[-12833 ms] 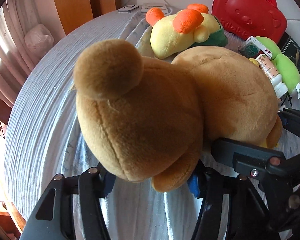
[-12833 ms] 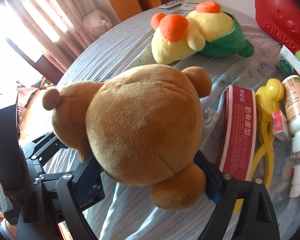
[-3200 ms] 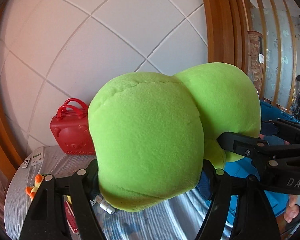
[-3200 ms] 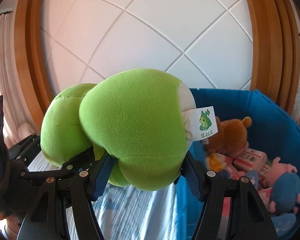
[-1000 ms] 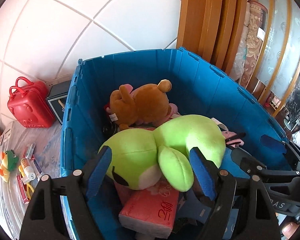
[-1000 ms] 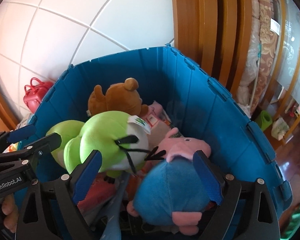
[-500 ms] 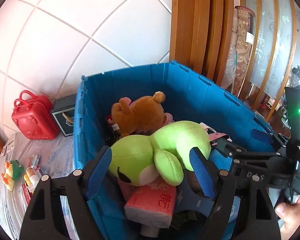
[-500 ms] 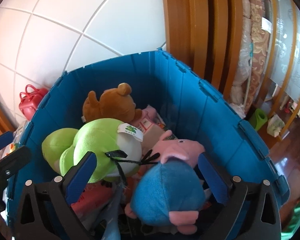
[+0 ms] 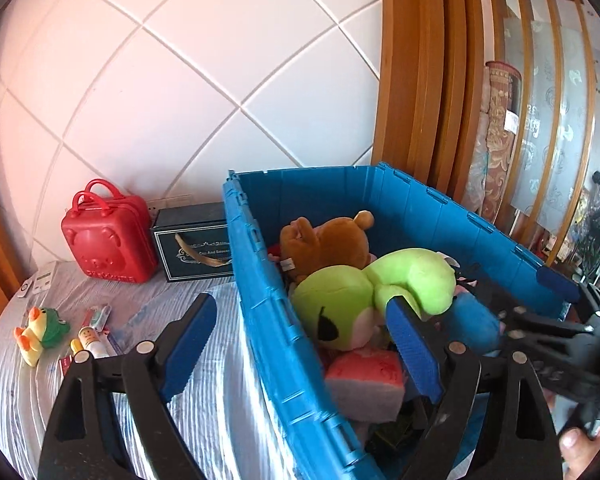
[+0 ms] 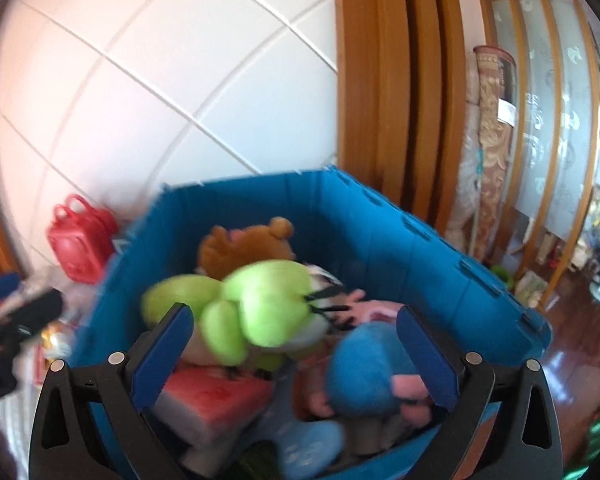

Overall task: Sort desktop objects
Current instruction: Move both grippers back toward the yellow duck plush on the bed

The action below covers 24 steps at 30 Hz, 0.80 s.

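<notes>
- Left wrist view: the left gripper (image 9: 300, 334) is seen with its blue-padded jaws opening and nothing pinched between them; the ribbed plastic wall of the blue bin (image 9: 268, 320) is straddled.
- The soft green plush (image 9: 364, 296) is lodged inside the bin, against a fuzzy brown bear (image 9: 328, 244) and above a pink pack (image 9: 364, 380).
- A glossy red case (image 9: 108, 236) is stood on the striped cloth (image 9: 216, 400).
- Right wrist view, blurred: the right gripper (image 10: 296, 356) is held spread wide and empty over the bin.

Right-wrist view motion-blurred; pink pack (image 9: 364, 380) half hidden under green plush (image 9: 340, 304)
</notes>
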Available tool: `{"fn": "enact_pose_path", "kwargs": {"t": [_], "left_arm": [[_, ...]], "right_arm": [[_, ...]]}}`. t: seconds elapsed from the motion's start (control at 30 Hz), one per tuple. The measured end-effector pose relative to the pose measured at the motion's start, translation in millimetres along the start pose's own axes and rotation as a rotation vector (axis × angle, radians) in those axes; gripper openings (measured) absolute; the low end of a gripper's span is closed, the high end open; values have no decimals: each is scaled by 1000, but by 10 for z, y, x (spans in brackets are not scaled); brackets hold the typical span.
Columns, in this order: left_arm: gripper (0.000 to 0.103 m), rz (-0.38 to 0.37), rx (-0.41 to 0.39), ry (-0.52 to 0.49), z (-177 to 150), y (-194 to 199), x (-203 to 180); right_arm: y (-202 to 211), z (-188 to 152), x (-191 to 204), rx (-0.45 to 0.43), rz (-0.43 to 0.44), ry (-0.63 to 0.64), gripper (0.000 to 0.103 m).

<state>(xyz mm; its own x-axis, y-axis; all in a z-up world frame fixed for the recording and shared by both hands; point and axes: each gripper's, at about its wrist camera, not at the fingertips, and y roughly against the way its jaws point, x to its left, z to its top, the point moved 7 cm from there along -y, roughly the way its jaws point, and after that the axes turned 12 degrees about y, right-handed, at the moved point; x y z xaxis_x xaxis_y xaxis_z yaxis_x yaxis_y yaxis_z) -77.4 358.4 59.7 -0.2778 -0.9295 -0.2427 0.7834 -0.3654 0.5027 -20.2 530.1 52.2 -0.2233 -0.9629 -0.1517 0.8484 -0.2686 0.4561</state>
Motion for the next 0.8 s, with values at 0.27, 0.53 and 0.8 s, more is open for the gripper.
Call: {"fn": "enact_pose_path", "kwargs": {"t": [0.27,0.53,0.8], "left_arm": [[87,81,-52,111,3,193,1022],[87,240,-15,243,-47,216,2392],[87,443,31,418,-307,318,3964]], "right_arm": [[561,349,823,-178,118,16,103],[498,560,2077,-203,303,83,103],[-16,444,3414,-83,450,176,103]]}}
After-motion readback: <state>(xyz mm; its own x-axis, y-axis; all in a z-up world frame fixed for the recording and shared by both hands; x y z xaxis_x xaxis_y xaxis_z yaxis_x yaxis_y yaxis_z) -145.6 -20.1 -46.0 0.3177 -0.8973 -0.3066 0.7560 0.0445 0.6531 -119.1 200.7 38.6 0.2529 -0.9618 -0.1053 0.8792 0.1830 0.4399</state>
